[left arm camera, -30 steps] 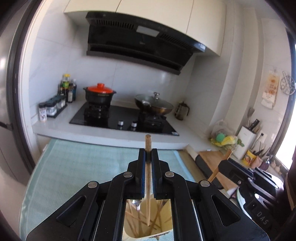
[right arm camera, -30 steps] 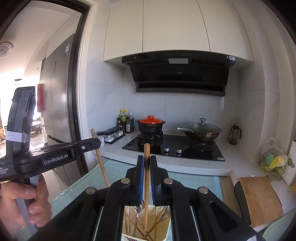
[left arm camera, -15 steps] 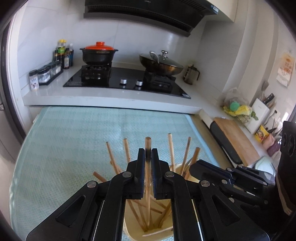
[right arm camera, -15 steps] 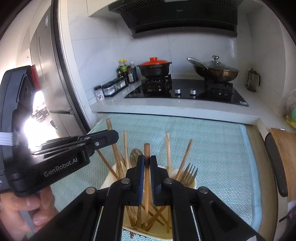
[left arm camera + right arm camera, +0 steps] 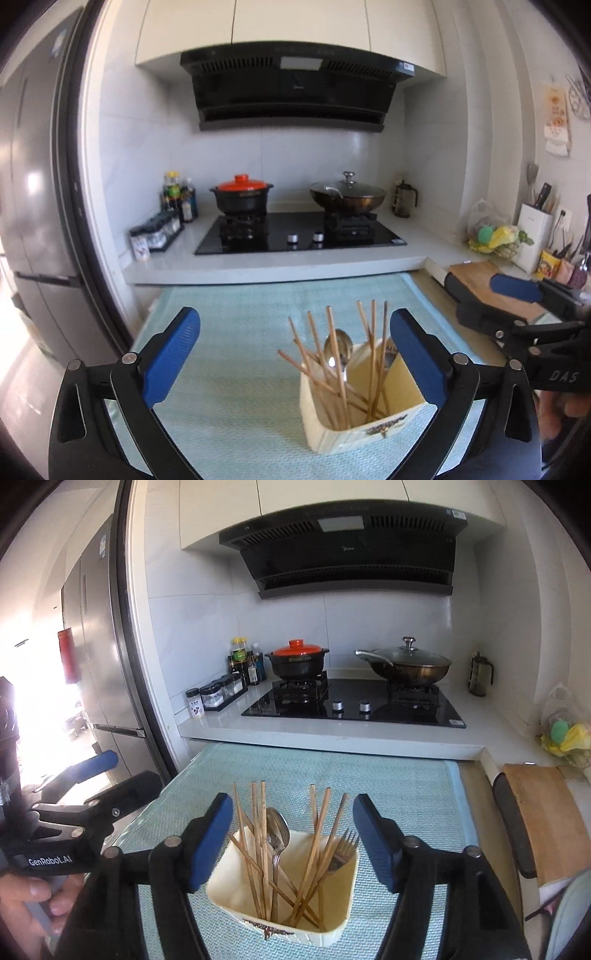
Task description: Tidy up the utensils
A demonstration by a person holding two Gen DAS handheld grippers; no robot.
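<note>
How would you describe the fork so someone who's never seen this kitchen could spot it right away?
Start at the pale green mat in front of the stove, where a cream utensil holder stands. The fork leans at its right side, tines up. It is metal, unlike the wooden chopsticks, and pronged, unlike the round-bowled spoon.

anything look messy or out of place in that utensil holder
Nothing is spilled or damaged. The cream holder stands upright on the mat. The chopsticks just lean and cross at mixed angles beside the spoon and fork.

Wooden chopsticks [image 5: 258,834], shiny metal spoon [image 5: 277,830] — woven cloth mat [image 5: 406,786]
</note>
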